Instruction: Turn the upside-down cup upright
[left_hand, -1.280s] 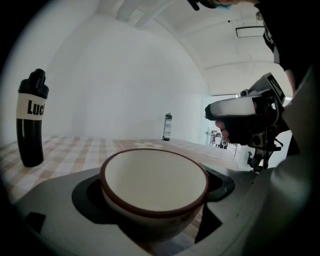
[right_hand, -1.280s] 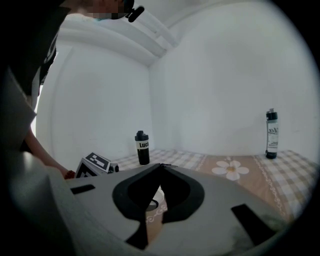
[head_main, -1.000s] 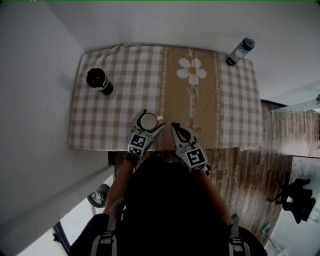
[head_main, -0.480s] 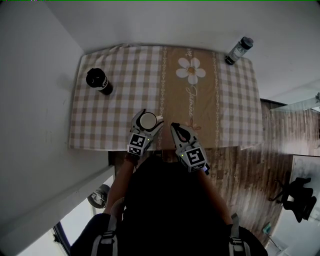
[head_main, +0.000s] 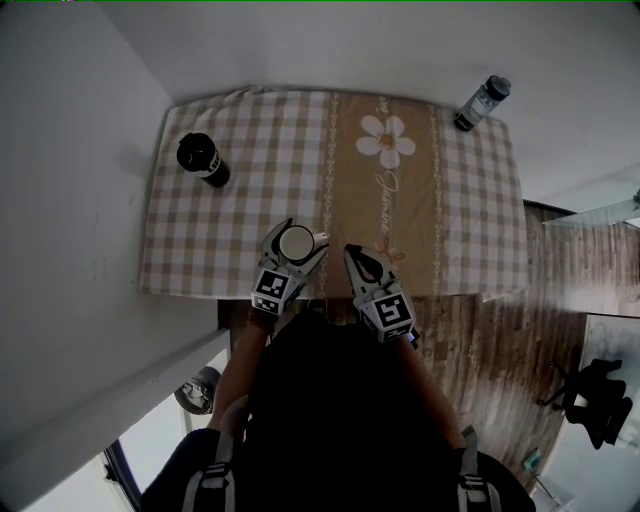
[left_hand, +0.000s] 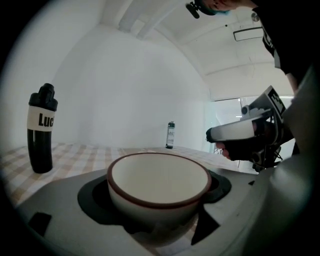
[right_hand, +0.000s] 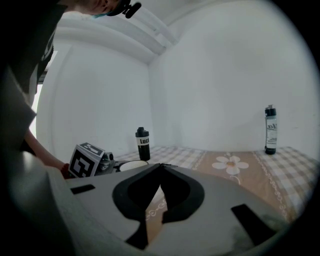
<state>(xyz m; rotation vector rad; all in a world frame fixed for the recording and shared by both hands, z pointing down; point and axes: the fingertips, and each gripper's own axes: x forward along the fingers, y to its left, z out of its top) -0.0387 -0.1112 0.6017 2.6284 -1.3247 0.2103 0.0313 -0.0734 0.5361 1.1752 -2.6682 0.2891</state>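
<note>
A white cup (head_main: 297, 243) with a brown rim stands upright, mouth up, near the checked tablecloth's (head_main: 240, 140) front edge. My left gripper (head_main: 298, 231) holds it; the jaws have just been closing a little and the dark pads (left_hand: 92, 192) now sit against both sides of the cup (left_hand: 159, 176). Whether the cup's base rests on the cloth I cannot tell. To its right, my right gripper (head_main: 353, 251) is shut with nothing in it; its jaws meet at the tips (right_hand: 161, 166). From the right gripper view the cup's rim (right_hand: 133, 164) shows just left of the jaws.
A black bottle (head_main: 203, 160) stands at the back left of the table and a clear dark-capped bottle (head_main: 481, 102) at the back right corner. White walls close the left and far sides. Wooden floor (head_main: 500, 340) lies to the right of the table.
</note>
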